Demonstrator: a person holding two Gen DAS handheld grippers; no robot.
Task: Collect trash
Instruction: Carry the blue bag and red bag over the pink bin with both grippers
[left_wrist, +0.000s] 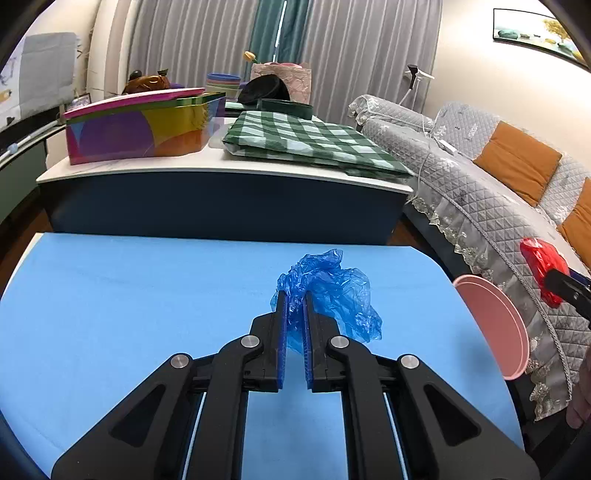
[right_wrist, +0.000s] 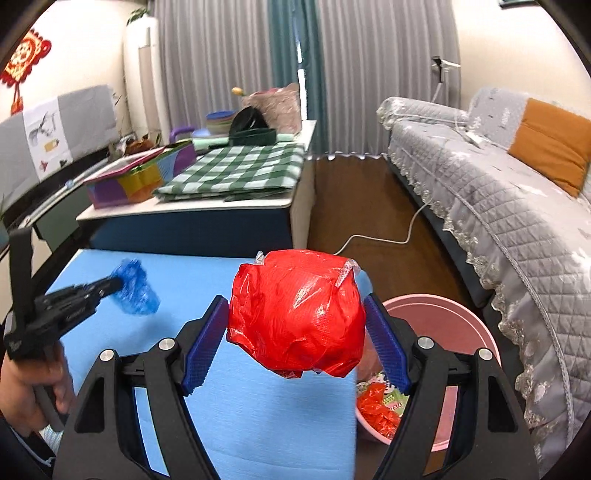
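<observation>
The round pink plastic bin (right_wrist: 443, 314) lies just below-right of the right gripper (right_wrist: 295, 332) — clamped on a crumpled red plastic bag (right_wrist: 295, 314); the left gripper (left_wrist: 295, 325), farther off, pinches a crumpled blue plastic bag (left_wrist: 332, 288).

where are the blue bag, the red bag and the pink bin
blue bag (left_wrist: 332, 291), left wrist view, crumpled middle
red bag (right_wrist: 295, 314), right wrist view, front of the ball
pink bin (right_wrist: 443, 306), right wrist view, far inner wall
</observation>
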